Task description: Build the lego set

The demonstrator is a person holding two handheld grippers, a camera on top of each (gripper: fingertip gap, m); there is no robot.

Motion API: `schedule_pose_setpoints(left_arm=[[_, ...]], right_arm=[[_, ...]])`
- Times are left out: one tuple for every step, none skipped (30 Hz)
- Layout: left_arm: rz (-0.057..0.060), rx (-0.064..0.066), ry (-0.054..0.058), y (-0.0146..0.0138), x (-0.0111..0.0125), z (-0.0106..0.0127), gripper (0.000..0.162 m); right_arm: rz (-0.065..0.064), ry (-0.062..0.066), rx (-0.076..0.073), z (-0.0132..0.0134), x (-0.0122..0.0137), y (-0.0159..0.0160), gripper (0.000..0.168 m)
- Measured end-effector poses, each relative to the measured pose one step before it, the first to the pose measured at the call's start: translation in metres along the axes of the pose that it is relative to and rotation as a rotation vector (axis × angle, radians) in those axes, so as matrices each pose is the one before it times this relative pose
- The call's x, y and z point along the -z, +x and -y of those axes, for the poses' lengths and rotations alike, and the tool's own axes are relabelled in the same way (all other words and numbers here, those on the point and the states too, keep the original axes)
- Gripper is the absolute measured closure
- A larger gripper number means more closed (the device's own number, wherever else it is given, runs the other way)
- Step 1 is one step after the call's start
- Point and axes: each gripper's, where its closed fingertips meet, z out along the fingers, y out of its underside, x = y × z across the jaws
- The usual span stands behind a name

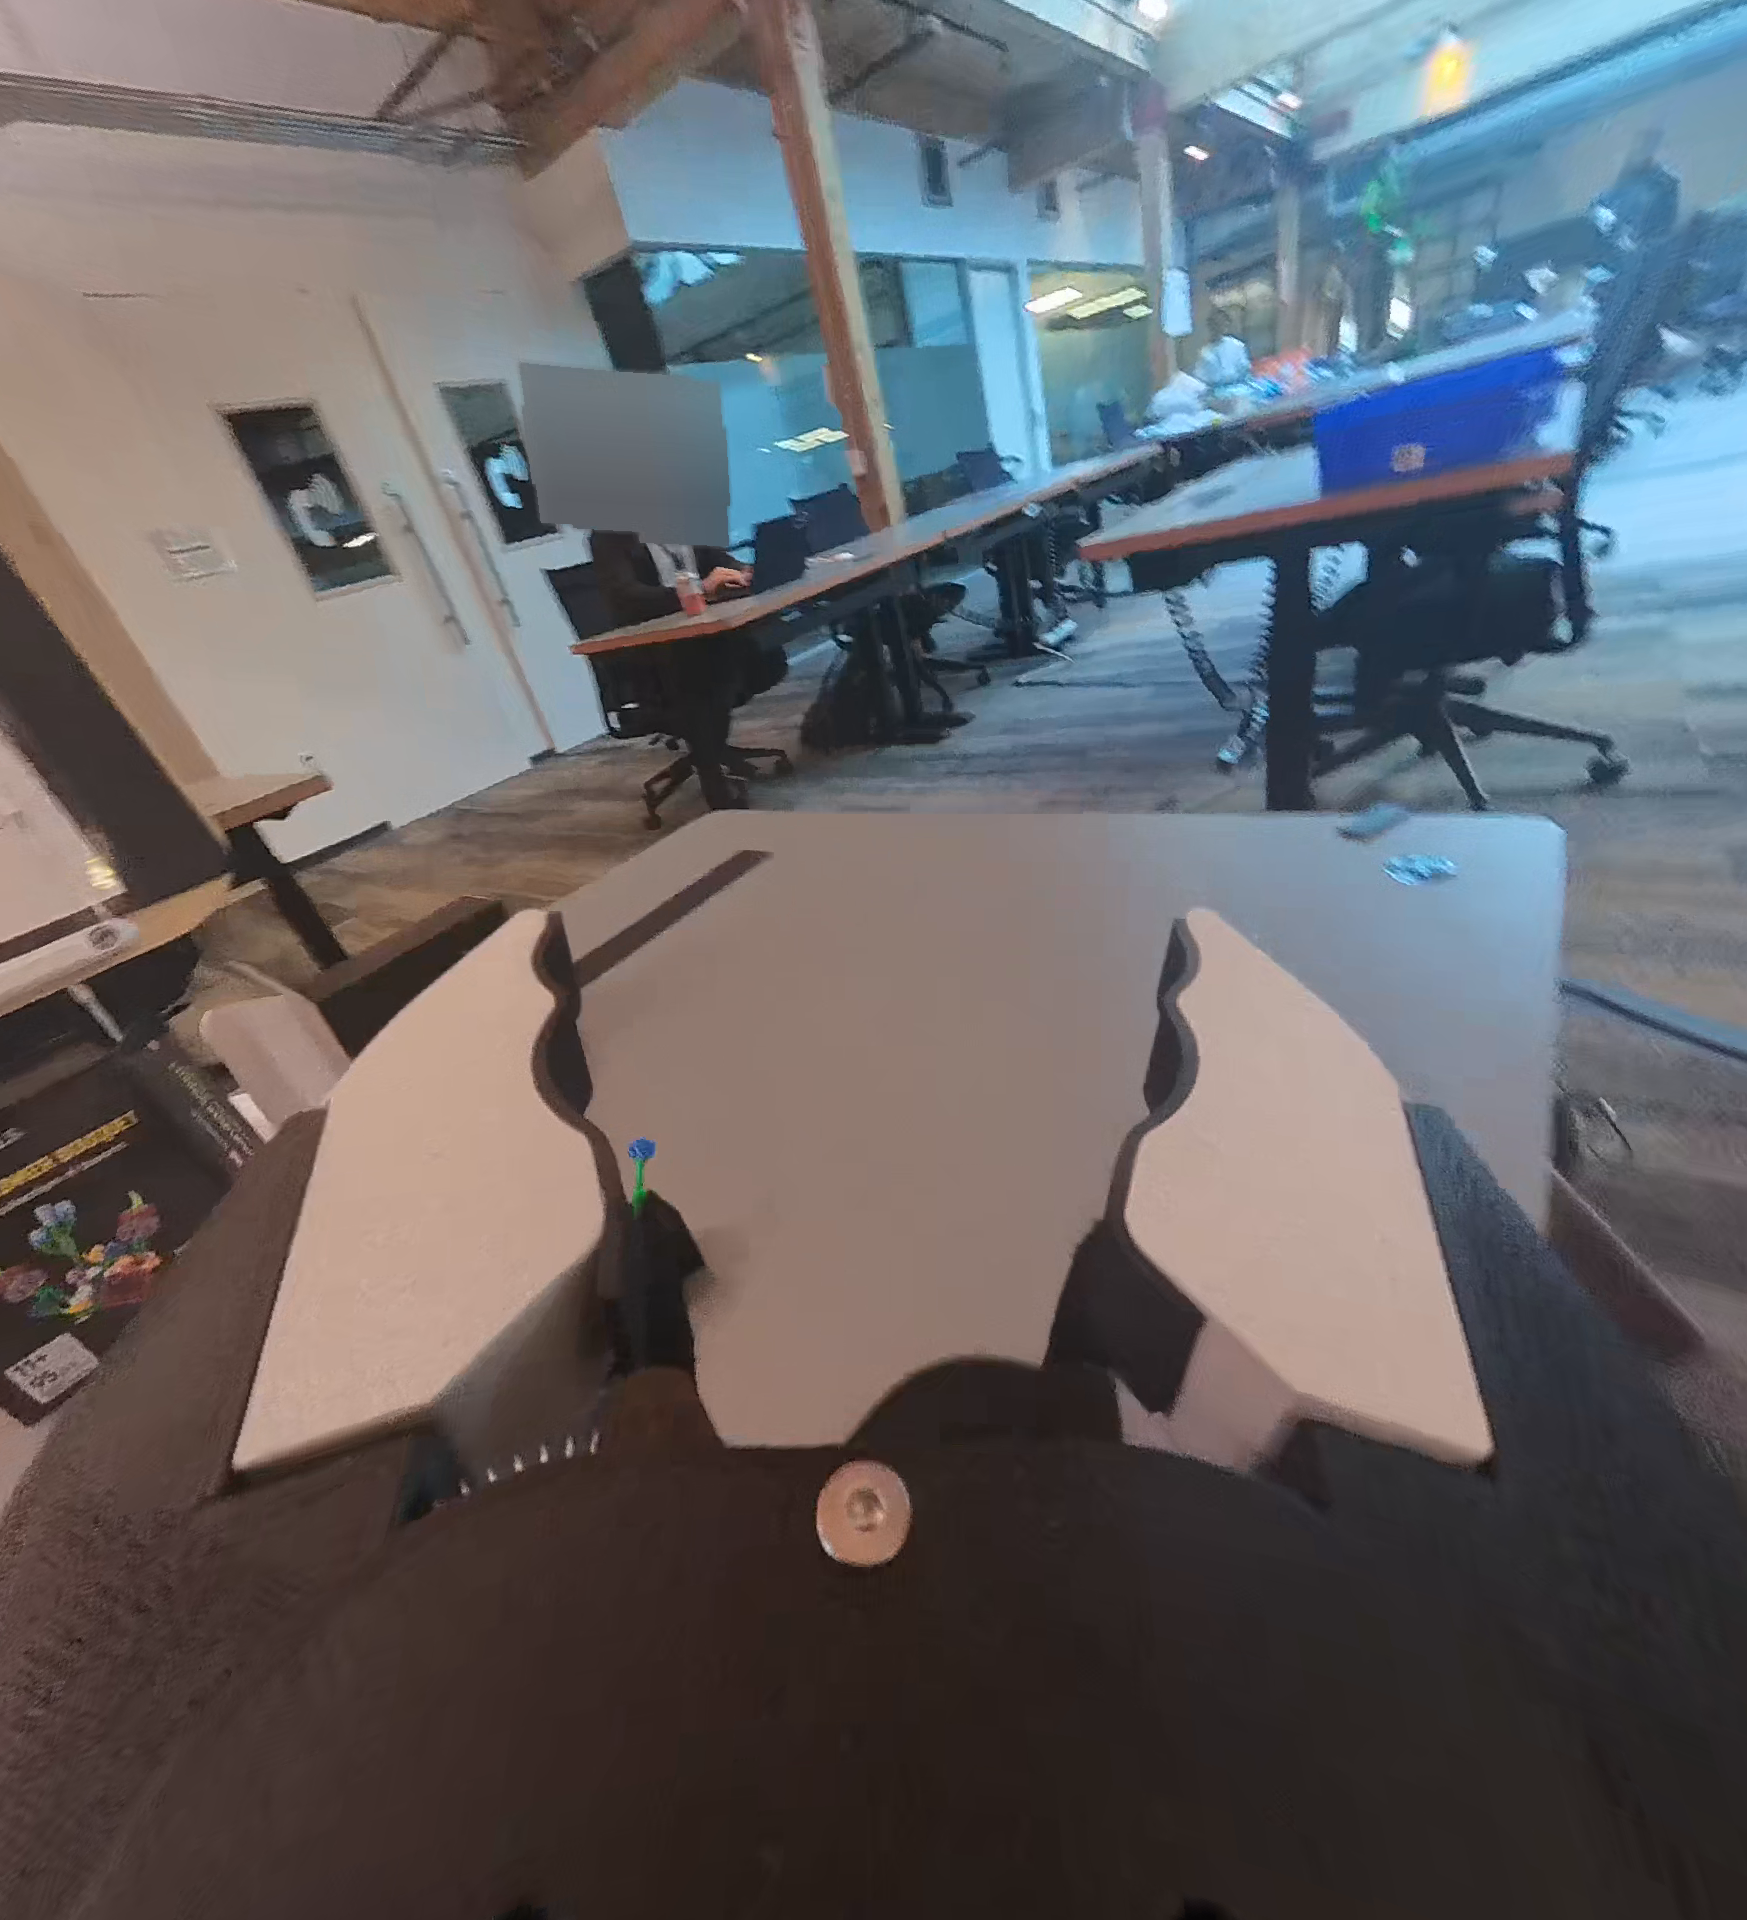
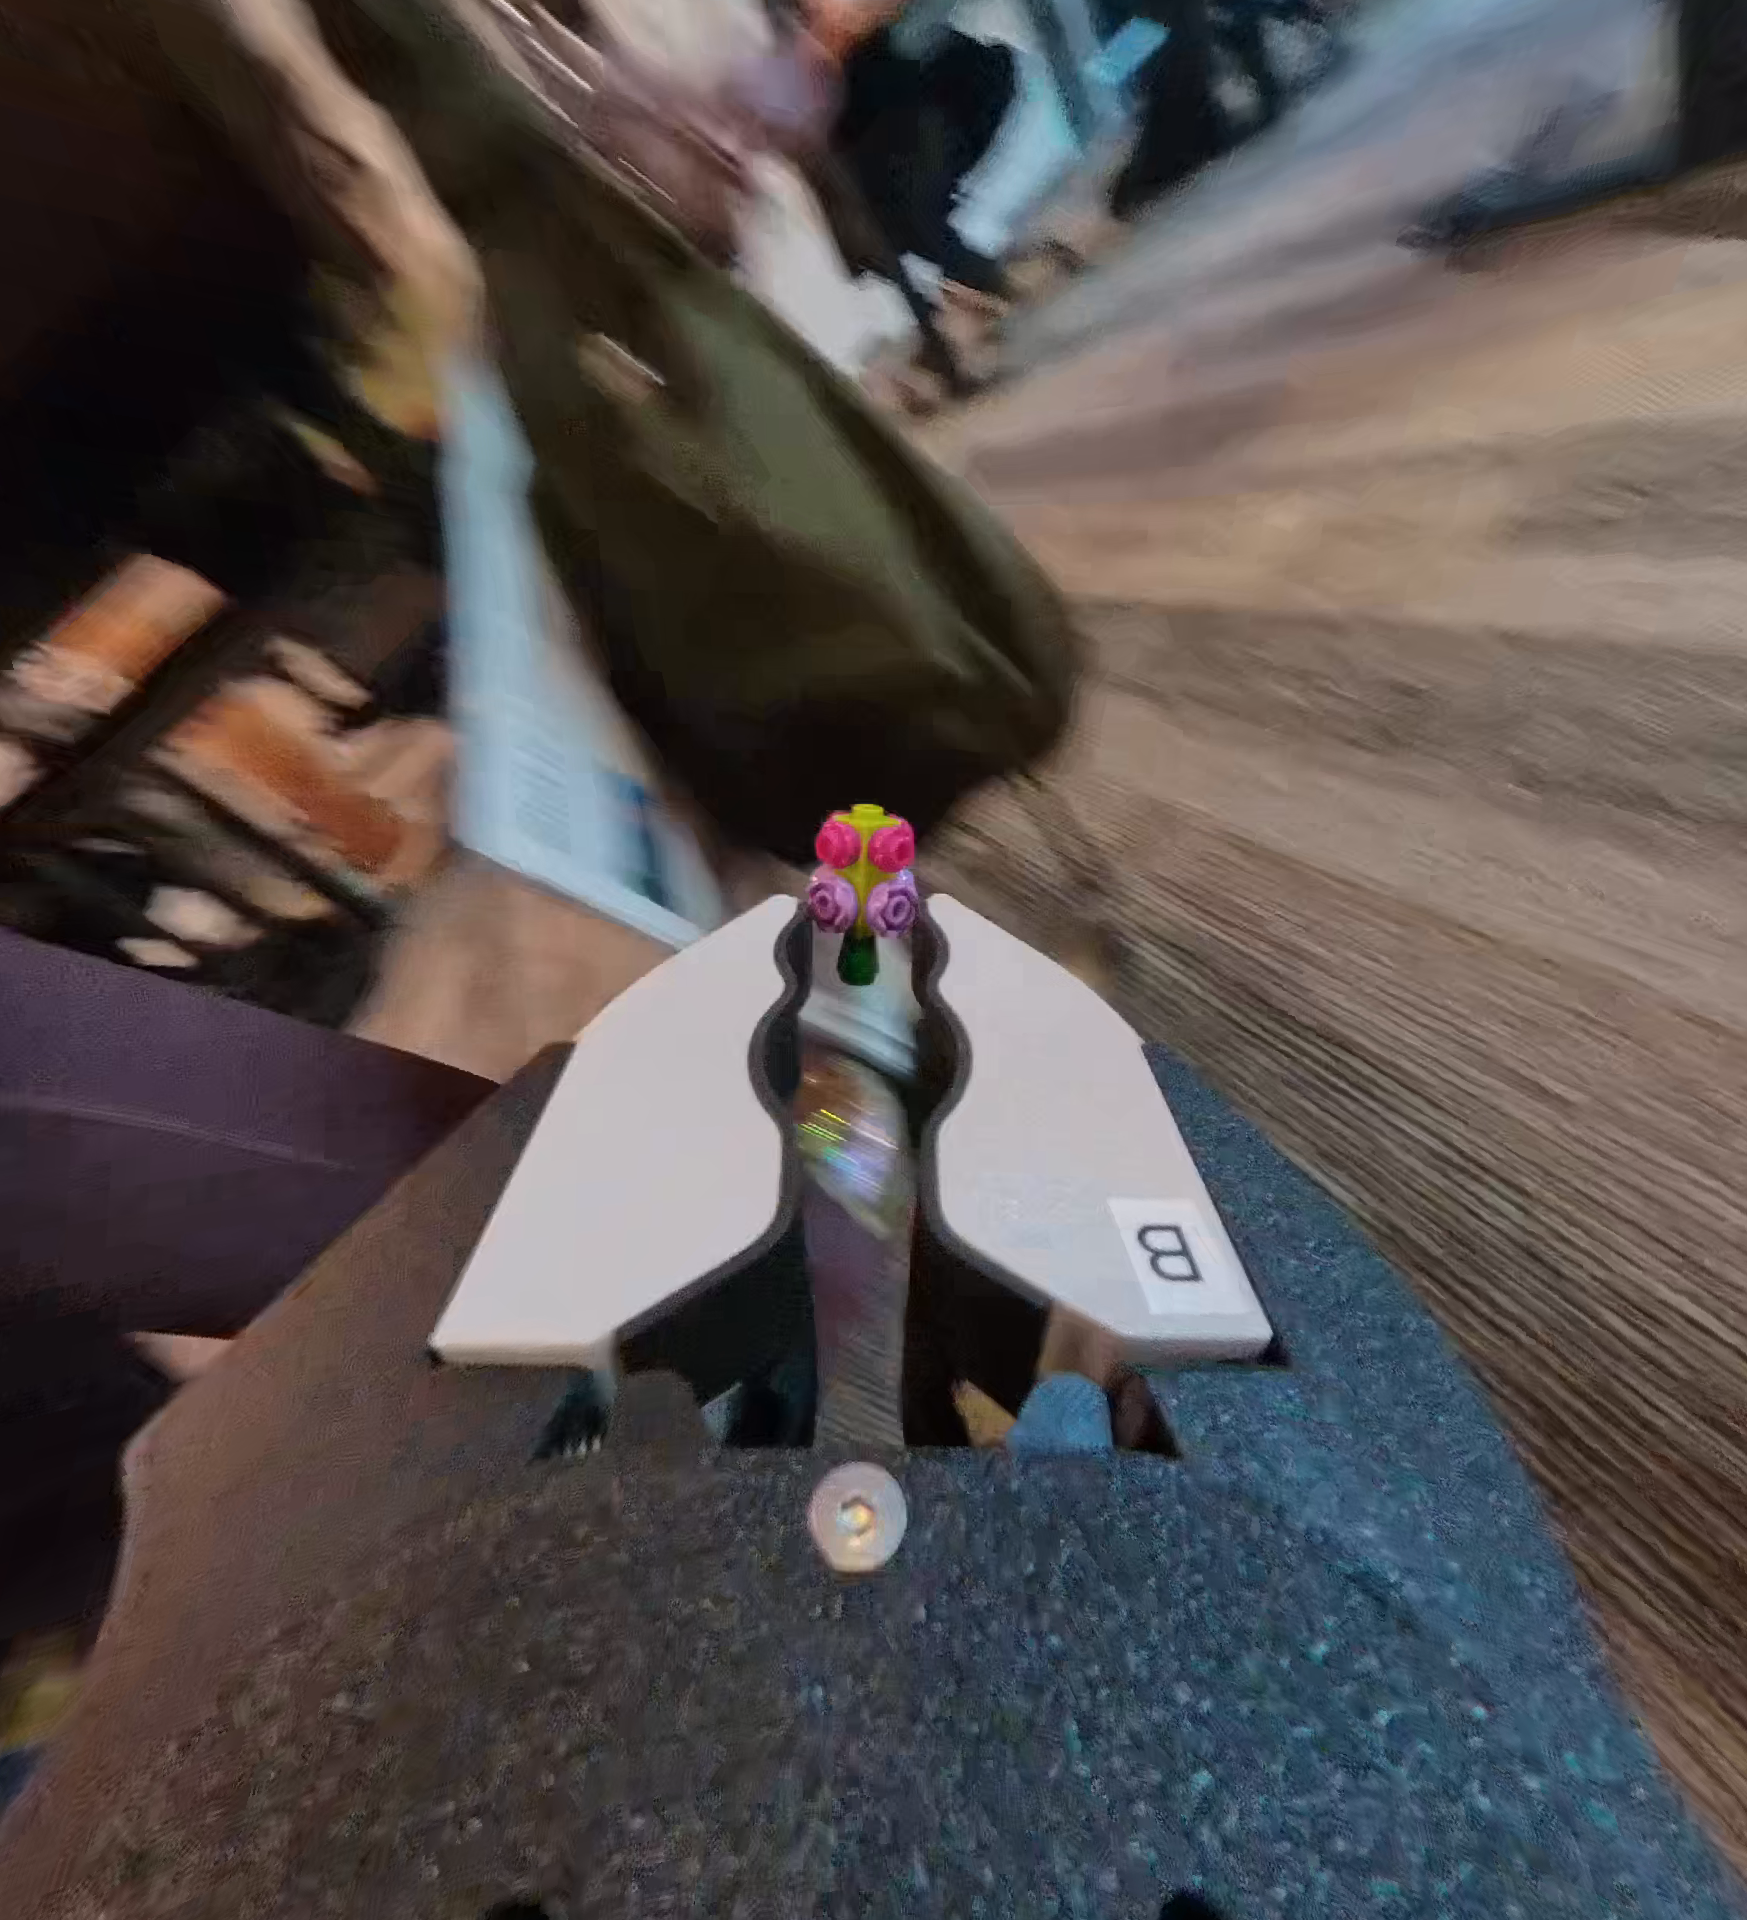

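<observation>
In the right wrist view my right gripper (image 2: 864,916) is shut on a small lego flower cluster (image 2: 861,868). The cluster has two pink and two lilac roses on a lime-green core with a dark green stem, and it sticks out past the fingertips. In the left wrist view my left gripper (image 1: 869,935) is open wide and empty above a grey table (image 1: 952,894). A tiny blue flower on a green stem (image 1: 642,1169) stands on a black part close to the inner edge of the left finger (image 1: 433,1174).
A black lego box with a flower picture (image 1: 48,1257) lies at the lower left. Small loose pieces (image 1: 1417,868) sit at the table's far right corner. Office desks, chairs and a seated person stand beyond. The right wrist view is motion-blurred, with an olive bag (image 2: 765,540), a paper booklet (image 2: 536,748) and the floor.
</observation>
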Motion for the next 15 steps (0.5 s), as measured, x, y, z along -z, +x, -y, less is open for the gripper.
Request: schedule_pose_setpoints(left_arm=[[-0.0380,-0.0155,-0.0052,0.00588,0.00879,-0.00016,0.057],[-0.0358,-0.0093,0.0047,0.00729,0.00894,0.00121,0.058],[-0.0422,0.0062,0.0211,0.00882,0.00958,0.00435,0.058],[-0.0379,0.0169,0.0342,0.00843,0.00947,0.00688,0.060],[-0.0337,0.0220,0.0449,0.00835,0.00954,0.00905,0.063],[-0.0378,0.0140,0.0425,0.00900,0.01009,0.00993,0.067],[-0.0355,0.0057,0.0290,0.00923,0.01023,0.00911,0.073],[-0.0274,0.0153,0.0247,0.00869,0.01048,0.00846,0.080],[-0.0246,0.0402,0.0177,0.00884,0.01082,0.00626,0.090],[-0.0352,0.0582,0.0119,0.01114,0.01096,0.00397,0.096],[-0.0437,0.0556,0.0038,0.01229,0.01149,0.00081,0.098],[-0.0215,0.0525,0.0079,0.00993,0.01128,-0.00051,0.099],[-0.0073,0.0339,0.0089,0.00725,0.01126,-0.00197,0.100],[0.0029,0.0151,-0.0001,0.00467,0.01128,-0.00343,0.102],[0.0199,0.0118,0.0047,0.00096,0.01090,-0.00311,0.104]], right_arm=[[0.1243,0.0260,-0.0543,0.02937,-0.00811,-0.04233,0.150],[0.1457,0.0243,-0.0698,0.02598,-0.01122,-0.04451,0.150],[0.1360,0.0114,-0.0681,0.02022,-0.01417,-0.04265,0.150],[0.1122,-0.0142,-0.0545,0.01303,-0.01662,-0.03922,0.150],[0.1085,-0.0417,-0.0386,0.00663,-0.01803,-0.03849,0.150],[0.0952,-0.0670,-0.0125,0.00115,-0.01939,-0.03666,0.150],[0.0655,-0.0808,0.0244,-0.00189,-0.02035,-0.03240,0.150],[0.0484,-0.0892,0.0605,-0.00259,-0.02087,-0.02966,0.150],[0.0284,-0.0871,0.0857,-0.00072,-0.02148,-0.02648,0.150],[0.0095,-0.0823,0.1062,0.00178,-0.02188,-0.02334,0.150],[0.0051,-0.0774,0.1192,0.00438,-0.02227,-0.02257,0.150],[0.0009,-0.0690,0.1226,0.00730,-0.02234,-0.02163,0.150],[-0.0019,-0.0522,0.1225,0.01090,-0.02188,-0.02083,0.150],[-0.0066,-0.0341,0.1200,0.01423,-0.02117,-0.01927,0.150],[-0.0142,-0.0244,0.1168,0.01626,-0.02049,-0.01712,0.150]])
